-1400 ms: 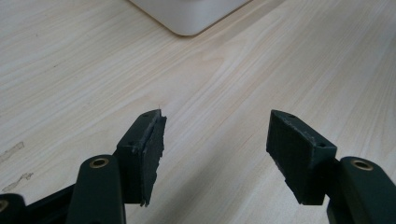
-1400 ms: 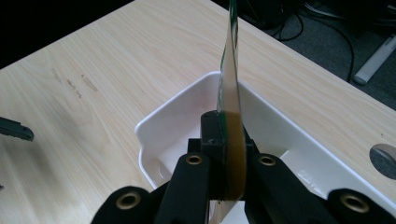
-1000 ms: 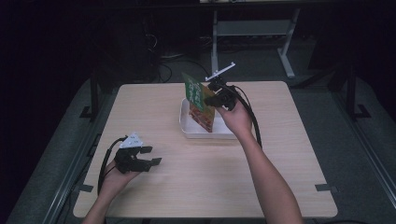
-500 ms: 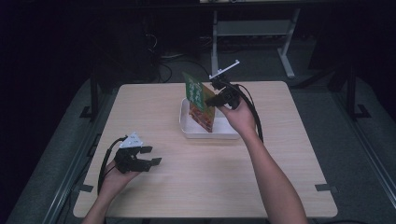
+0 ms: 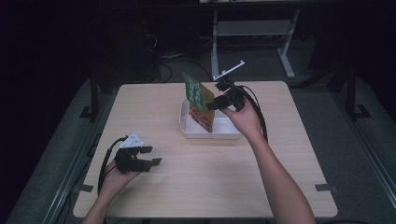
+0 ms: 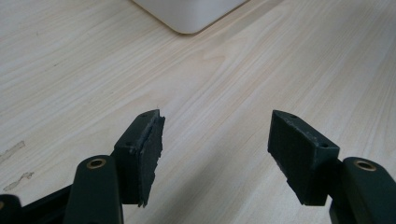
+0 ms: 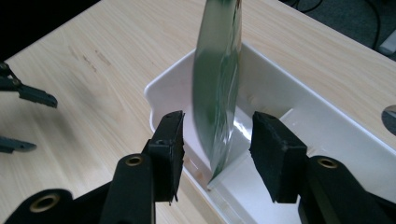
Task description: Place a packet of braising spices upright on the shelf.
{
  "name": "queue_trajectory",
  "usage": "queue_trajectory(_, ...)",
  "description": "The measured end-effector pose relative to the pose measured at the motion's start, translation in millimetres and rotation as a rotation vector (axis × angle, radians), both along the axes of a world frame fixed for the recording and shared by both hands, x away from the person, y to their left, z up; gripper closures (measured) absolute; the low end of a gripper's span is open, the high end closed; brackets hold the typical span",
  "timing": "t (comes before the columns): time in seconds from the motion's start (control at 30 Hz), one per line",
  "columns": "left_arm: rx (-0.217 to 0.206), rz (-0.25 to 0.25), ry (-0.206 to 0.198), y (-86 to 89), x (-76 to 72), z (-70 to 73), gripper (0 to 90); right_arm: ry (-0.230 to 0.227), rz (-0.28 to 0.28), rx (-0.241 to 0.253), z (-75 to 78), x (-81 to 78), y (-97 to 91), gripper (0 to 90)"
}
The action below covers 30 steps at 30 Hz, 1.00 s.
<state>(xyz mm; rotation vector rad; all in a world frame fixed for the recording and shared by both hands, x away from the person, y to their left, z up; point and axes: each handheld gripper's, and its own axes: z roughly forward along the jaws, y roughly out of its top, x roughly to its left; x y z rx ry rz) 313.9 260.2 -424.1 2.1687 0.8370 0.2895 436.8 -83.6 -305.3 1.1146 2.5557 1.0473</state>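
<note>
A green and orange snack bag (image 5: 200, 100) stands on edge in the white tray (image 5: 224, 133) at the table's far middle. My right gripper (image 5: 211, 104) is at the bag's right side. In the right gripper view the bag (image 7: 217, 84) is between my jaws, slightly blurred, and its lower edge reaches down to the tray (image 7: 299, 102). These jaws have just been opening, and the pads now stand apart from the bag on both sides. My left gripper (image 5: 152, 156) rests at the near left of the table, open, with bare wood between its pads (image 6: 144, 149).
A corner of the tray (image 6: 187, 14) lies ahead of the left gripper. The wooden table (image 5: 196, 186) stretches wide between the two hands. A white bracket (image 5: 229, 71) and desk legs stand beyond the far edge. The left gripper (image 7: 25, 119) shows far off in the right gripper view.
The right gripper's jaws have parted and let go of the snack bag, which stays upright in the tray. The left hand has not moved.
</note>
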Motion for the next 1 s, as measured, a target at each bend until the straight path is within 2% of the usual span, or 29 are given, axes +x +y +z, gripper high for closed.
queue_trajectory(0.2,0.002,0.001,-0.001,-0.2,0.0,-0.1,34.9,0.018,0.012,0.006,-3.0,-7.2,-6.6,48.6)
queue_trajectory(0.47,0.003,0.002,0.0,-0.8,0.0,-0.5,34.6,0.026,-0.004,0.015,-6.7,-15.9,-22.8,45.6)
queue_trajectory(1.0,0.009,-0.001,0.004,-1.2,-0.3,-0.9,34.2,0.049,-0.016,0.032,-20.2,-34.8,-53.7,43.2)
